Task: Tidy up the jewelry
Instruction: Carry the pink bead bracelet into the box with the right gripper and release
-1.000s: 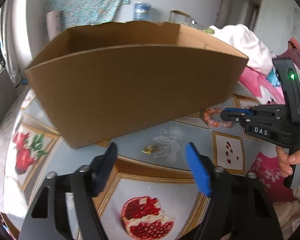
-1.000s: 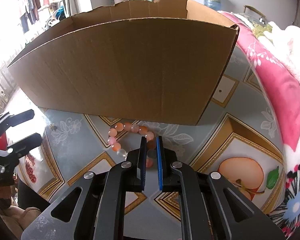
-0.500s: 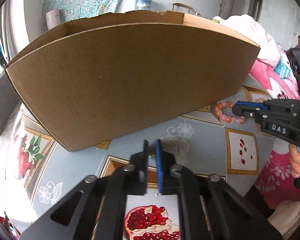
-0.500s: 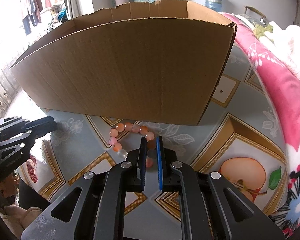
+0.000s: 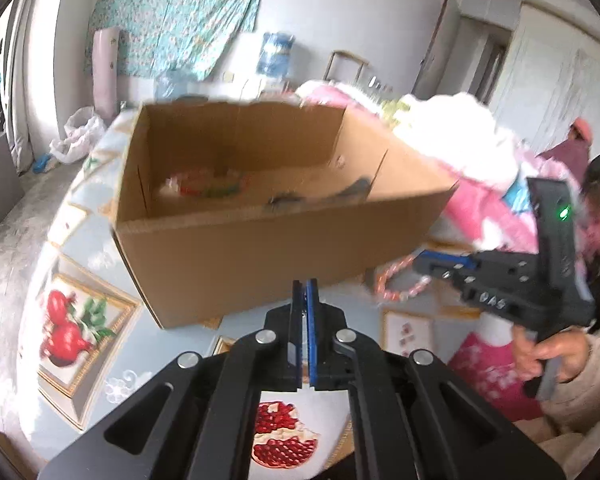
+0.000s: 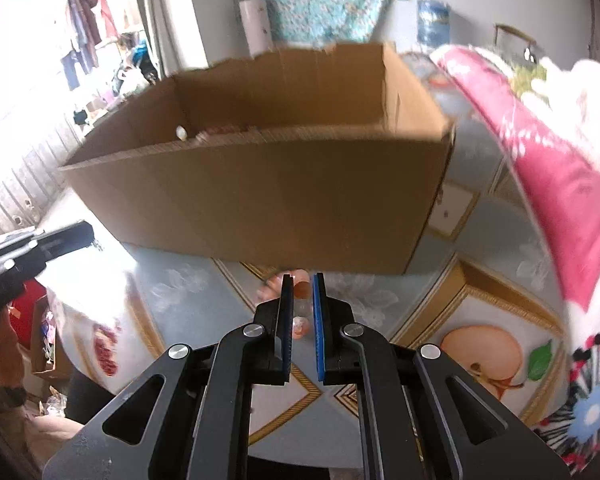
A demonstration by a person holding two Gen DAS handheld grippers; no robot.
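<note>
Two grippers are seen before an open brown cardboard box [image 5: 260,240] on the fruit-patterned table [image 6: 480,280]. Beyond and above both lies its open top. The right gripper [image 6: 302,292] is clenched on a pink-orange bead bracelet [image 5: 396,282]; the left gripper [image 5: 305,292] is pressed shut, its contents indiscernible.

White letters "DAS" stand blurred on the side of the right tool [image 5: 420,266]; nothing else is legible.

Two wrist views (sharing box [image 5: 260,240])
</note>
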